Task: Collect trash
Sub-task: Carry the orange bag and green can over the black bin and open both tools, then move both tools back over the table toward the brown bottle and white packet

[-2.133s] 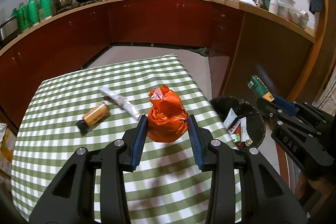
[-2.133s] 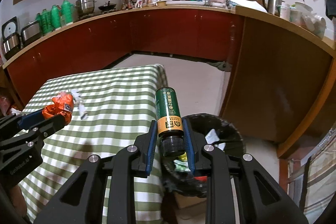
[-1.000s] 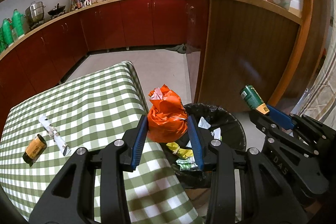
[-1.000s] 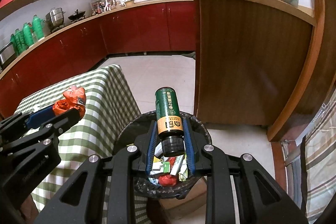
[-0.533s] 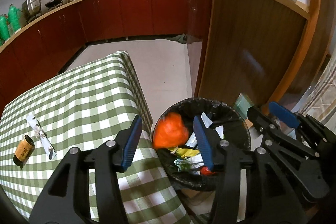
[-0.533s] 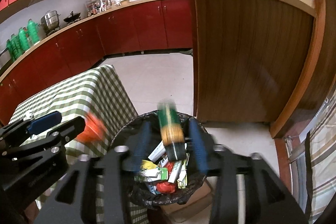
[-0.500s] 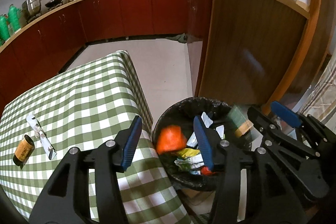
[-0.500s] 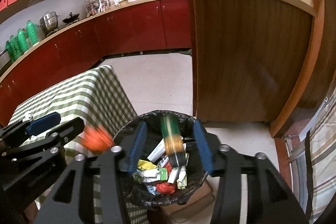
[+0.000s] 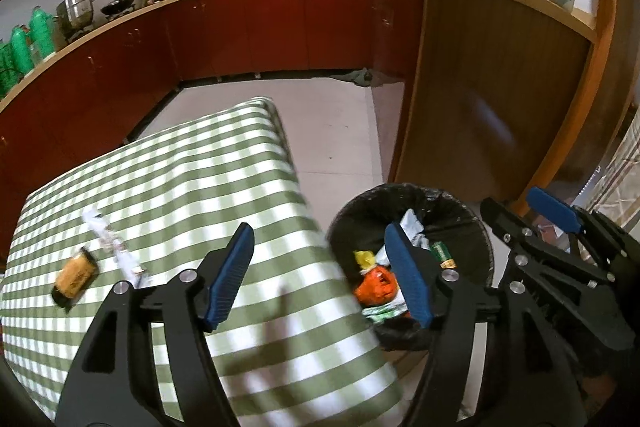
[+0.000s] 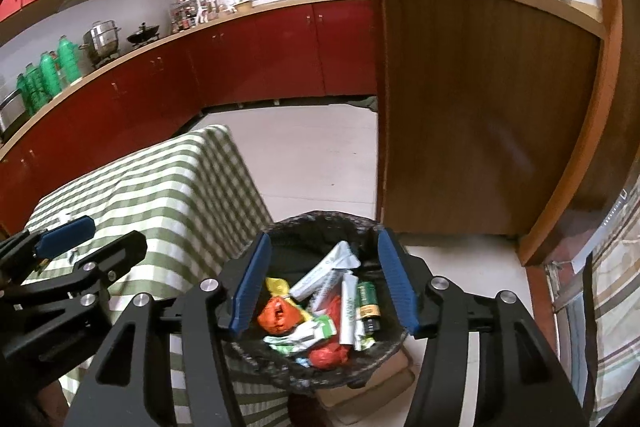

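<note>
Black-framed left tongs (image 9: 320,267) are hanging released and empty over the right edge of the surface (image 9: 168,187), one blue pad above the green-and-white checked cloth, the other above the bin (image 9: 472,227). Right tongs (image 10: 325,283) are likewise gaping wide with nothing between them, poised straight over the bin's mouth. Lying inside the black-lined bin (image 10: 320,217), just beside the surface's right edge and below its level, are the orange bag (image 10: 280,315) towards the left and the green bottle (image 10: 366,301) towards the right, resting among white and green wrappers (image 10: 328,273) and a red scrap (image 10: 330,355); the heap is sitting below the rim.

Farther left on the surface, near its left edge, a small brown bottle (image 9: 76,277) is lying on its side, with a crumpled white wrapper (image 9: 116,251) just beside it; checked cloth is stretching bare between them and the left tongs.

Beyond the bin, pale floor tiles (image 9: 332,131) are running open to the red cabinets (image 9: 280,23), while a wooden counter panel (image 10: 480,115) is standing close behind the bin on the right.
</note>
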### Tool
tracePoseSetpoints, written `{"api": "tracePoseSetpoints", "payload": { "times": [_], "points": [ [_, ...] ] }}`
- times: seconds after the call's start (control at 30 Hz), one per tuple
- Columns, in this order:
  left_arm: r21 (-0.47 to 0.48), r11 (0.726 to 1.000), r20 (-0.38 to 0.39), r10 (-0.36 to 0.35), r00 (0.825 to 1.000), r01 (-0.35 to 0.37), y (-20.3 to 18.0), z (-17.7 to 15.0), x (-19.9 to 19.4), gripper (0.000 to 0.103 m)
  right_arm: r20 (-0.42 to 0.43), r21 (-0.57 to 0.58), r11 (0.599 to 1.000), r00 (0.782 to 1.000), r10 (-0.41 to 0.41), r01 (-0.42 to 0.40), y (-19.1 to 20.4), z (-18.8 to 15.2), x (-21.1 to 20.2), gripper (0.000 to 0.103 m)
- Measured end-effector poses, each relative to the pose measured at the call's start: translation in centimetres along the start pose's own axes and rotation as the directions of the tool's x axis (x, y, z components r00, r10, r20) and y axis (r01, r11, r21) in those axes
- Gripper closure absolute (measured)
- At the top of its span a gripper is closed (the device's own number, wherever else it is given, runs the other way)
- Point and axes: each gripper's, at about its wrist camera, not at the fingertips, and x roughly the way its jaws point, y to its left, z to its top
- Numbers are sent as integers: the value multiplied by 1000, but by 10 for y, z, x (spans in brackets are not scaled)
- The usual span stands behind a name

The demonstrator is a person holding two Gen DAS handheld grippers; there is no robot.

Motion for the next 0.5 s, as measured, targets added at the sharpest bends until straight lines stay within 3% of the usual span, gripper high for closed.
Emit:
{"api": "tracePoseSetpoints", "payload": {
  "times": [0.5],
  "points": [
    [-113, 979, -42, 165, 985, -169, 126, -43, -40, 36, -47, -139, 981, 991, 129, -134, 89, -9, -8, 47]
  ]
}}
